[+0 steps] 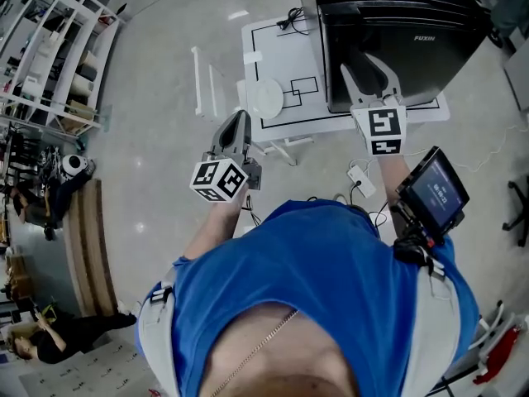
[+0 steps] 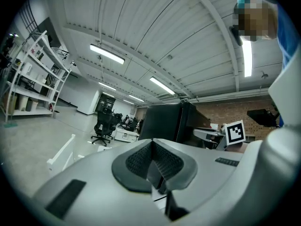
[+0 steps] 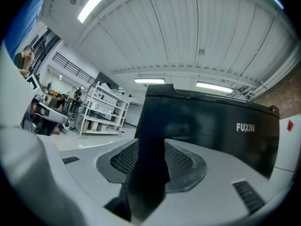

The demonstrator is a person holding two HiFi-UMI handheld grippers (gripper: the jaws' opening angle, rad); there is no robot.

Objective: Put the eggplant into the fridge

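The black fridge [image 1: 413, 15] marked FUXIN stands on a low white table [image 1: 273, 48], its door closed. My right gripper [image 1: 372, 66] is held level just in front of the door, jaws wide apart. In the right gripper view a dark glossy body, the eggplant [image 3: 148, 173], fills the space between the pads of that gripper [image 3: 151, 142] and blends into the fridge [image 3: 211, 121] behind it. My left gripper [image 1: 237, 118] hangs left of the table with its jaws pressed together and empty [image 2: 151, 142]. The fridge [image 2: 164, 121] is to its right.
A bare white plate [image 1: 266, 98] lies on the table's marked mat left of the fridge. White shelving [image 1: 58, 48] lines the far left. A power strip [image 1: 361, 180] and cables lie on the floor by my feet. An office chair [image 2: 103, 124] stands further off.
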